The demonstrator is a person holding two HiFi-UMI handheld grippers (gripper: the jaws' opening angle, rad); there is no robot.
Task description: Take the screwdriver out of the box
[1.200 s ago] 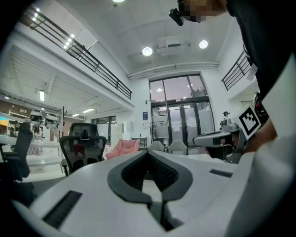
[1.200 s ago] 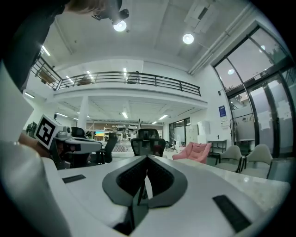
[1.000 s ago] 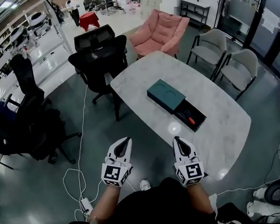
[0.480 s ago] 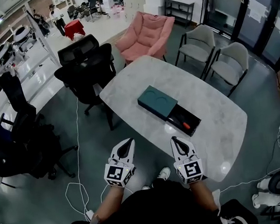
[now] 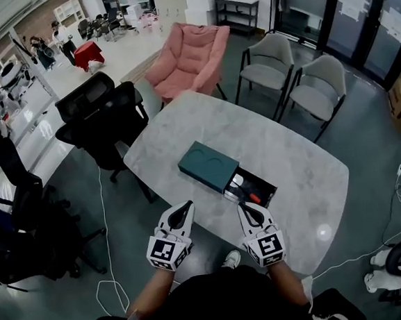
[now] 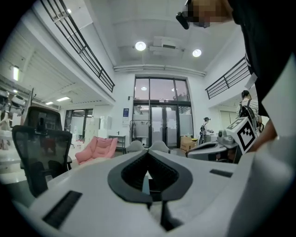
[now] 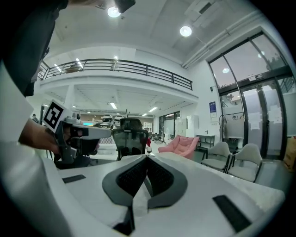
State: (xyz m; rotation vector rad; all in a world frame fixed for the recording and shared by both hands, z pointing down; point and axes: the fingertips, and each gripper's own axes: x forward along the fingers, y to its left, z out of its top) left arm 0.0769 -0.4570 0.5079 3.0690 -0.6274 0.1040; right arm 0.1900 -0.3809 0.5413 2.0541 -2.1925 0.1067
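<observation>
Since the left gripper [image 5: 188, 206] and right gripper [image 5: 240, 205] are both clenched on nothing, reaching as they are would likely shove the screwdriver [image 5: 253, 198], which lies in the box's [image 5: 208, 165] pulled-out tray [image 5: 264, 184], or push the tray shut. Tray stands close to the table's [image 5: 290, 148] near edge; bare top lies open to its right.

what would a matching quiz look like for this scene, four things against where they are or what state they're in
Things:
1 screwdriver
2 pink armchair
3 right gripper
4 teal box

Places or states:
a beyond the far end of the table
b jaws shut, at the table's near edge
c in the pulled-out drawer
d on the table, near its middle

Pairs: 1-c, 2-a, 3-b, 4-d
</observation>
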